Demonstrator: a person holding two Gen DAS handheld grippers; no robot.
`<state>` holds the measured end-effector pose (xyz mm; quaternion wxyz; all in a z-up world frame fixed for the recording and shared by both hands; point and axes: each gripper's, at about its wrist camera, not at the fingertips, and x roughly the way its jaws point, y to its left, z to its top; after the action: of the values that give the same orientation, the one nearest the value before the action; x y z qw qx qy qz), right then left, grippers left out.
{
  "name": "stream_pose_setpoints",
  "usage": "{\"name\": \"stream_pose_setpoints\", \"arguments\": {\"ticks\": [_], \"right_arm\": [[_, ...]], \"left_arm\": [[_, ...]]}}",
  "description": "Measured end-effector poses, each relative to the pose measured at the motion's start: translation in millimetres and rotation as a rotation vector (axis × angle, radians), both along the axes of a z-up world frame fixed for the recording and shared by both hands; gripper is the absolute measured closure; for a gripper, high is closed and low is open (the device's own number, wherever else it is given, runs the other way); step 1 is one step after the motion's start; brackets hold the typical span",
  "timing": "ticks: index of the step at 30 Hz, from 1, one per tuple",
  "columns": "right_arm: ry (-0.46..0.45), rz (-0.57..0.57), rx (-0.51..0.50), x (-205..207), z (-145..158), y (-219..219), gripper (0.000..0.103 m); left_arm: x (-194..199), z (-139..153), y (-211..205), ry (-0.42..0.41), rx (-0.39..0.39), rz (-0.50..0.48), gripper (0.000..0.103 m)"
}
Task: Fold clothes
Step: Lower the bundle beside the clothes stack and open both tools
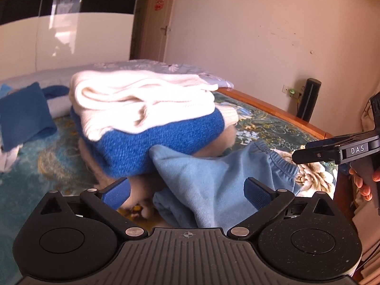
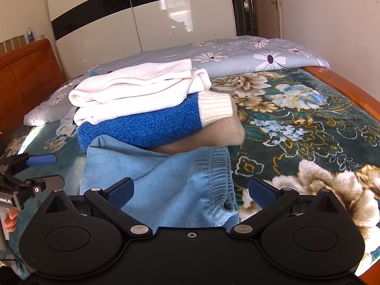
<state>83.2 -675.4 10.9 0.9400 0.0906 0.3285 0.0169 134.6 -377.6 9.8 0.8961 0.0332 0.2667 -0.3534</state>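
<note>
- My left gripper point(image 1: 187, 191) is spread wide, gripping nothing.
- Just beyond both grippers, the light blue sweatpants point(image 2: 166, 185) lie folded on the floral blanket point(image 2: 296, 123), their far edge against the stack: white sweater point(image 2: 133, 87), blue knit point(image 2: 142, 125), beige garment point(image 2: 220, 133).
- My right gripper point(image 2: 191, 193) is also spread wide, empty.

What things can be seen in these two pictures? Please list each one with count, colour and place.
white knit garment: 1, white, top of stack
blue sweater: 1, royal blue with white cuff, under it
beige garment: 1, beige, stack bottom
light blue pants: 1, light blue, before the stack
floral blanket: 1, dark green, covering bed
quilt: 1, grey-blue with daisies, far end
wardrobe: 1, white and black, behind
left tongs: open
right tongs: open
</note>
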Motion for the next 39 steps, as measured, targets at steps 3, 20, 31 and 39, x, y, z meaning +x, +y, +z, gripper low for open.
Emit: {"name": "stream_pose_setpoints", "arguments": {"ticks": [3, 20, 31, 39], "right_arm": [[-0.019, -0.014, 0.013, -0.8, -2.1, -0.4, 0.001], [0.02, -0.017, 0.038, 17.3, -23.7, 9.3, 0.068], [0.118, -0.058, 0.006, 21.7, -59.2, -1.9, 0.087], [0.128, -0.081, 0.051, 24.1, -67.7, -10.2, 0.095]], "left_arm": [[1.6, 3.6, -7.7, -0.014, -0.017, -0.029, 0.0], [25.0, -19.4, -39.1, 0.015, 0.049, -0.101, 0.056], [39.4, -46.4, -30.9, 0.088, 0.077, -0.083, 0.056], [37.3, -53.2, -33.4, 0.064, 0.122, -0.097, 0.055]]}}
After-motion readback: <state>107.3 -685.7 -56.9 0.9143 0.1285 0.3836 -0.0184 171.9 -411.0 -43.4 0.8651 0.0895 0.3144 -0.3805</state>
